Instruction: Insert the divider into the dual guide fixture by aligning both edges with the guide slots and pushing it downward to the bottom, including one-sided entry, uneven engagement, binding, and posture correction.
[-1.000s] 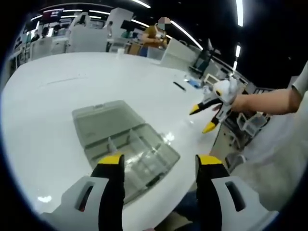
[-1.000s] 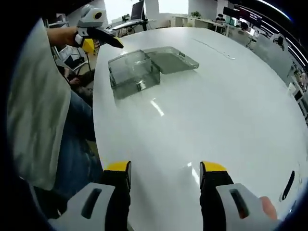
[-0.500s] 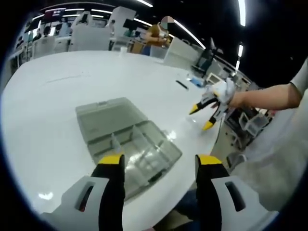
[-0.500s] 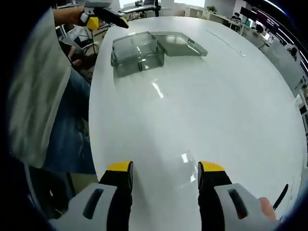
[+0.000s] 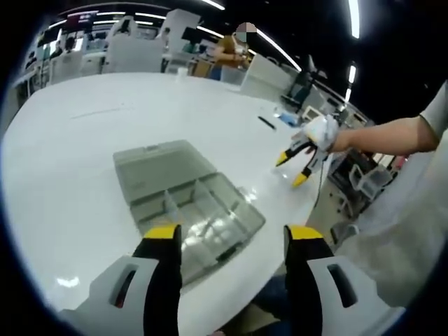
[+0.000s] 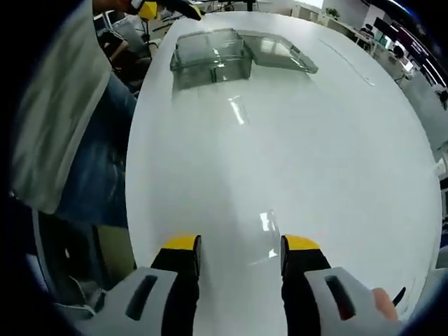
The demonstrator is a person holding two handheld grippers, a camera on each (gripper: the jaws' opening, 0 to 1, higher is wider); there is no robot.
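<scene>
Evidently pre-grasp: both jaws parted and empty, the right hand-held gripper (image 6: 234,245) hovers over a clear divider (image 6: 260,234) at twelve o'clock on the bench (image 6: 336,140), the left hand-held gripper (image 5: 234,234) above the fixture (image 5: 189,203); next, pinch it.

- The dual guide fixture (image 5: 198,213) sits on the white counter (image 5: 84,140), a clear, grey-tinted plastic box lying flat near the counter's edge.
- Its lid (image 5: 155,168) is swung fully open and lies flat on the counter beside the tray, joined along one side.
- Inside the tray, thin clear partitions (image 5: 203,196) stand upright and split it into compartments.
- From the right gripper view the same fixture (image 6: 210,57) lies far across the counter, the tray standing taller, the lid (image 6: 282,53) spread low next to it.
- Whether a loose divider rests in the tray, I can't make out; the plastic is too clear.
</scene>
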